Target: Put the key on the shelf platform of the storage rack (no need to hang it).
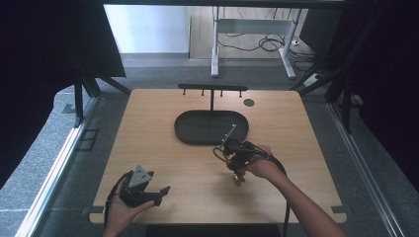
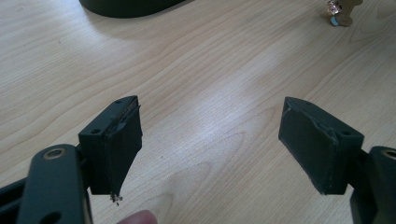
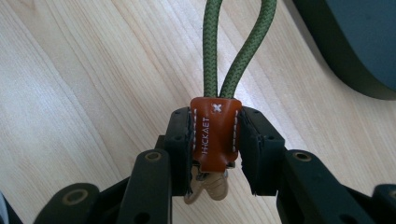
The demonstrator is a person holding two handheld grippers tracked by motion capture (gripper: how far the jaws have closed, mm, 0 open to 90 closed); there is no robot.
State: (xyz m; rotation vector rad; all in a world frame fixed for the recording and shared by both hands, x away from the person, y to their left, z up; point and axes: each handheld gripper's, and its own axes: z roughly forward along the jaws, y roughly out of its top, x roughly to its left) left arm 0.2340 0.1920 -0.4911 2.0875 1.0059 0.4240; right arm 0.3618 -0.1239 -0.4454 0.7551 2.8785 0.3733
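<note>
**Keychain clamped, its end cut off**

The right tongs (image 3: 215,140) grip the brown leather tab (image 3: 214,133) of a green cord loop (image 3: 236,51), whose top leaves the frame (a key half-hidden beneath). The left tongs (image 2: 210,144) gape over bare tabletop (image 2: 210,70), near the dark tray (image 1: 211,127).

Place: we take this for a lab or recording workroom.
Bench: we see a square light wooden table (image 1: 163,163) on grey carpet, beneath the held tools.
Surround: we note black curtains (image 1: 44,49) hung either side, on dark metal struts.
Beyond: a white-legged desk frame (image 1: 252,29) with loose black cables (image 1: 269,44) stands far ahead of the tools.
</note>
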